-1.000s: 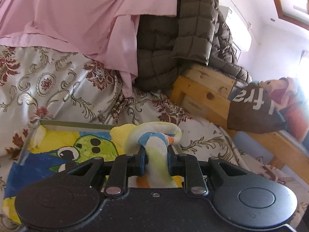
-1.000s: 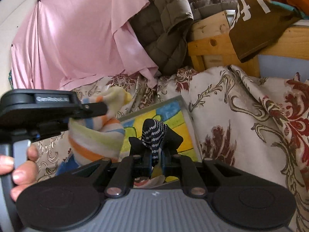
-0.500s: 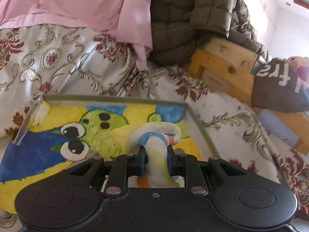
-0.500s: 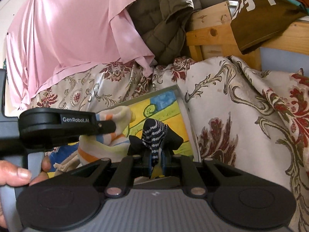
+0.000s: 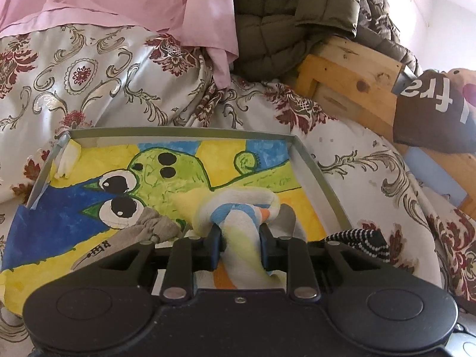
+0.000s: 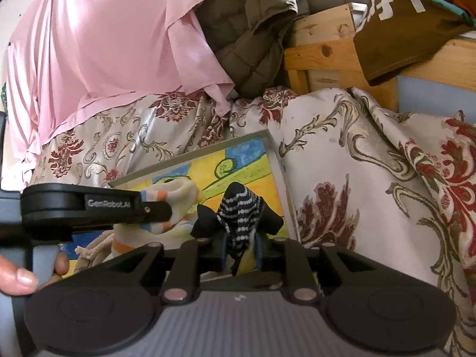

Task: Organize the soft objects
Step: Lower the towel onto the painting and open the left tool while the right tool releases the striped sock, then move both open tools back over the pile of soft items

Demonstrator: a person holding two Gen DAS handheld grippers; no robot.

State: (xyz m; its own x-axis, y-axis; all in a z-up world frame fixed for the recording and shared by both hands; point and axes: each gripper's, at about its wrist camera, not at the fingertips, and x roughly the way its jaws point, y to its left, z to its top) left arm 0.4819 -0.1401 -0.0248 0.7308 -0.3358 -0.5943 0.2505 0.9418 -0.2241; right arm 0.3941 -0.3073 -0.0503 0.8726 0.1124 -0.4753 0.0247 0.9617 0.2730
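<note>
A shallow grey tray (image 5: 178,132) with a bright cartoon picture on its floor lies on the floral bedspread. My left gripper (image 5: 241,232) hangs low over the tray, its jaws opening. A pastel striped sock (image 5: 238,202) still fills the gap between the pads. In the right wrist view the same sock (image 6: 175,196) hangs from the left gripper (image 6: 166,211). My right gripper (image 6: 241,244) is at the tray's near right edge, its jaws also opening, with a black sock with white dots (image 6: 241,205) standing upright between the pads. A grey sock (image 5: 148,229) lies in the tray.
A pink cloth (image 6: 119,44) and an olive quilted jacket (image 5: 282,15) hang behind the tray. A wooden bed frame (image 5: 351,80) with a brown lettered cloth (image 5: 431,113) stands at the right. A hand (image 6: 17,276) holds the left gripper. The floral bedspread (image 6: 357,178) bunches up to the right.
The left gripper has sunk toward the tray with the pastel sock, so more of the tray floor shows. Both pairs of jaws stand slightly wider; each sock is still between them.
</note>
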